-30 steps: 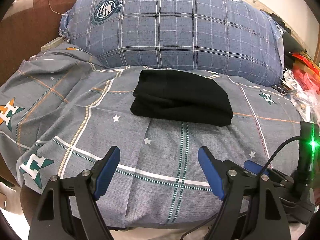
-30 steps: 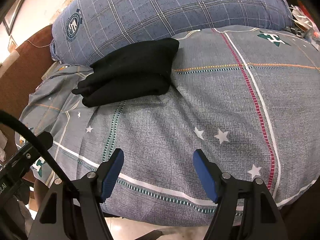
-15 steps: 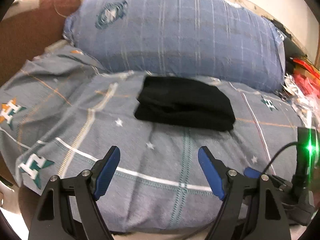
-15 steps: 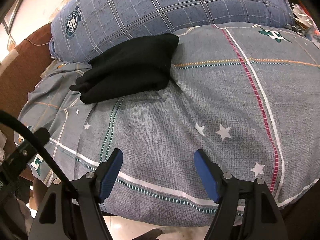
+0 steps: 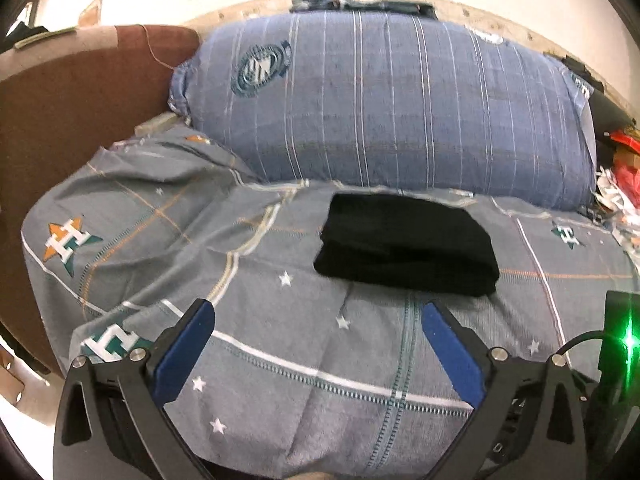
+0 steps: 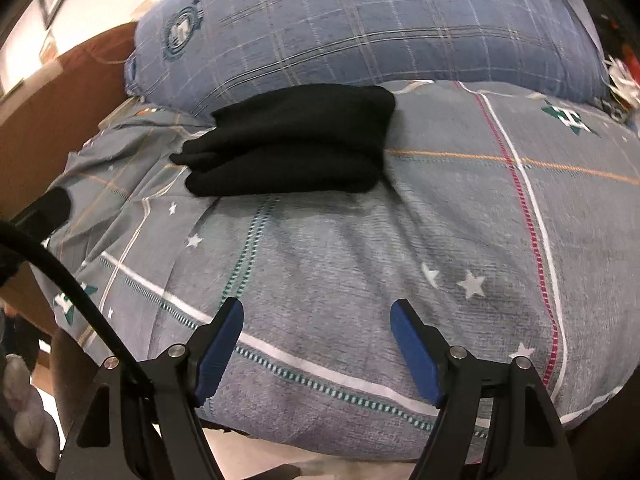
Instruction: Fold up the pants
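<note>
Pants plain black, folded, no pattern. Bed cover grey, with white, teal-dashed, orange and magenta grid lines, small white stars, and teal/orange/white star-and-H logos. Pillow blue-grey plaid with thin white lines and a round teal crest. Left tool black frame, blue pads, silver pins. Right tool same: black, blue pads. Brown headboard. Green light on a black unit.

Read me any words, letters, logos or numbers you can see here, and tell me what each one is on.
"H" over a star: printed on the grey bedcover, repeated several times, as at.
Round crest on the blue plaid pillow: lettering too blurred to read.
Black folded pants: no text visible.
</note>
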Tool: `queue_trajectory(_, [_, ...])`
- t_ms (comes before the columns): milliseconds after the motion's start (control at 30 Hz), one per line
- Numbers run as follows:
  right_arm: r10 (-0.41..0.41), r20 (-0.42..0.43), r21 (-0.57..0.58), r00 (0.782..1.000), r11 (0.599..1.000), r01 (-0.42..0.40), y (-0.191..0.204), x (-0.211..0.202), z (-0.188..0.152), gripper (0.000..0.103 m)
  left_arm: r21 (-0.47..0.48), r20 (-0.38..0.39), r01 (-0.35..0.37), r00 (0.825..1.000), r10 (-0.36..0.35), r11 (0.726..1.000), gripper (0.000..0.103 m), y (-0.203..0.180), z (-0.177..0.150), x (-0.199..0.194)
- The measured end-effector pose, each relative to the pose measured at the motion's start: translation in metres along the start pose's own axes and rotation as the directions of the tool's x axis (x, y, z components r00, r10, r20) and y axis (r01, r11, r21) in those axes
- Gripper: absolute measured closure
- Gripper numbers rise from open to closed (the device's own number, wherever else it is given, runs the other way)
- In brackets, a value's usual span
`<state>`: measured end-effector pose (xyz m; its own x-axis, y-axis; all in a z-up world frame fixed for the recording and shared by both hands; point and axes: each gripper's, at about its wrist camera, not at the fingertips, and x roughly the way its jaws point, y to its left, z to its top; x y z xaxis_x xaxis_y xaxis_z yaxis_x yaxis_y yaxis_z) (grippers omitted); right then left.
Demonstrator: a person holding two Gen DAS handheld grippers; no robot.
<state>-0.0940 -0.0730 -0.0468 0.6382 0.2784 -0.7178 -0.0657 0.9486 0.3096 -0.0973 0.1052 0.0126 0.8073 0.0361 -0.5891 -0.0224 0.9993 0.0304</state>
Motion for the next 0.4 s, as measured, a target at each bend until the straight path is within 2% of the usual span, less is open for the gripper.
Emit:
queue_trajectory(167, [-0.005, 0.001, -0.055, 1.0, 0.998, 0.005, 0.012, 0.002, -0.003, 0.022, 0.003, -0.066, 0.028, 0.997, -0.028, 1.0, 0.0, -0.003, -0.007, 0.012])
queue_trajectory(400, [-0.007, -0.015, -0.05, 1.0, 0.999, 0.006, 0.01, 0.01, -0.005, 0.021, 0.005, -0.112, 0.028, 0.993, -0.028, 1.0, 0.0, -0.005, -0.013, 0.023])
